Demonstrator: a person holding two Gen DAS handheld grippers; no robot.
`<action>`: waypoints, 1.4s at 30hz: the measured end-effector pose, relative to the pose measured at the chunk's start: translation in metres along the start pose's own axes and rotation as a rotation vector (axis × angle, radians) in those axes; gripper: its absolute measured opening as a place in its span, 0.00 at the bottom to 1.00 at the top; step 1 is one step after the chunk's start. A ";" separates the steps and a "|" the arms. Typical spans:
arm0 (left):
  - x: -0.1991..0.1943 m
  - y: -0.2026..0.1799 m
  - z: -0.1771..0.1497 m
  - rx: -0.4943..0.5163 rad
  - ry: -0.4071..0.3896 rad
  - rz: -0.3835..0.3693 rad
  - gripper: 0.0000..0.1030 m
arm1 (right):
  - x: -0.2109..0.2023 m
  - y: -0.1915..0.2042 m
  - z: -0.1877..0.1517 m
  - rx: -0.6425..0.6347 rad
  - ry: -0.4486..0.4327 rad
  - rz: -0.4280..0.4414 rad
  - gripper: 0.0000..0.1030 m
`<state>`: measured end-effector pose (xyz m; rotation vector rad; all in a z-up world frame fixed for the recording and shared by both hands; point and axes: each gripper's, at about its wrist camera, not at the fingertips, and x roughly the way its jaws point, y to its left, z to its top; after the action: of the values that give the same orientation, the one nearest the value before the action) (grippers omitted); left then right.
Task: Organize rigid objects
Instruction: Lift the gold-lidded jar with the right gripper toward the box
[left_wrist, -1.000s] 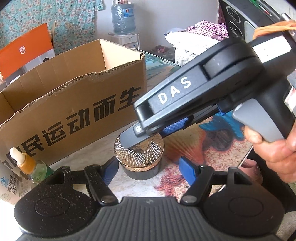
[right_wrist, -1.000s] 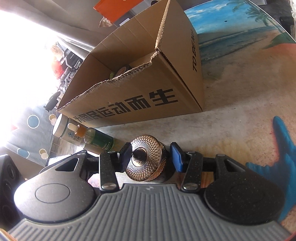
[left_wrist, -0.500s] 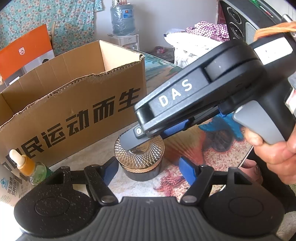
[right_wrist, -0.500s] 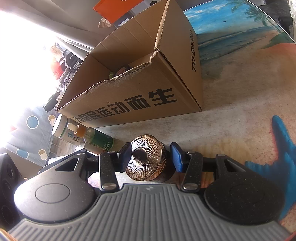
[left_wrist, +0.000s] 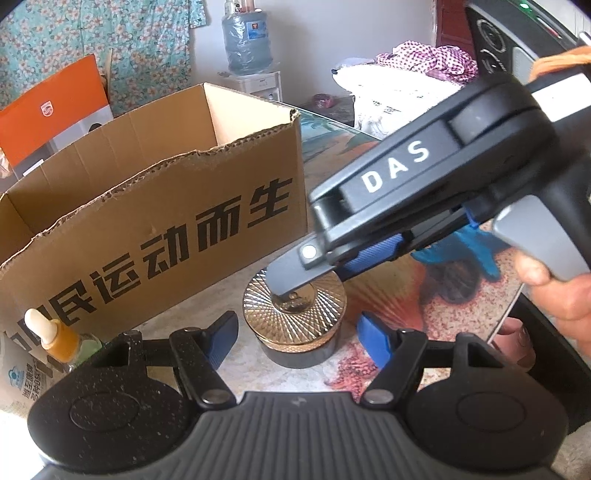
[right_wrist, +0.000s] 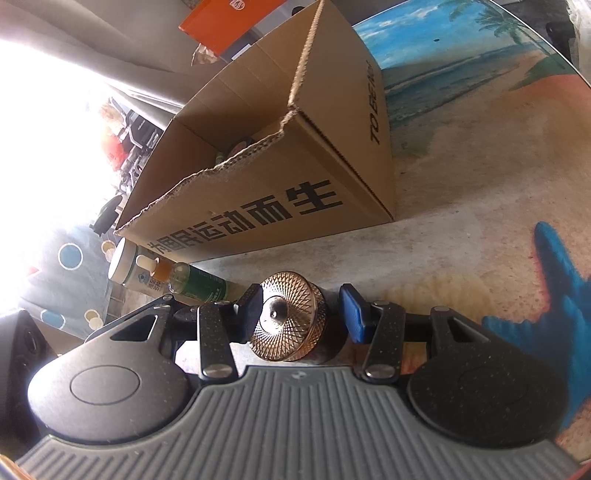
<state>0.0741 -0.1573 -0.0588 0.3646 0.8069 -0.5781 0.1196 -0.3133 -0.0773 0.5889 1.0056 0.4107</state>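
Beach-print table (right_wrist: 480, 155), cardboard box (left_wrist: 155, 206) behind gold-lidded jar (left_wrist: 295, 314), both grippers' fingers (right_wrist: 354, 314) apart, dropper bottle (left_wrist: 59, 336) leftward.

The scene is viewed low and close from the left wrist, level across the surface (left_wrist: 258, 365). From the right wrist it is viewed steeply downward. The gold-lidded jar (left_wrist: 295, 310) (right_wrist: 290, 317) and cardboard box (left_wrist: 147, 206) (right_wrist: 295, 177) are shared.
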 end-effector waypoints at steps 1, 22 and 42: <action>0.001 0.001 0.001 0.002 0.000 0.002 0.70 | 0.000 -0.001 0.000 0.007 0.000 0.002 0.44; 0.027 0.005 0.018 -0.034 0.074 0.002 0.57 | 0.005 -0.007 -0.005 0.054 0.015 0.033 0.45; 0.018 0.008 0.019 -0.068 0.070 0.005 0.55 | 0.000 -0.001 -0.010 0.044 0.002 0.018 0.43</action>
<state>0.0998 -0.1664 -0.0594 0.3262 0.8904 -0.5343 0.1112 -0.3117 -0.0821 0.6377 1.0140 0.4057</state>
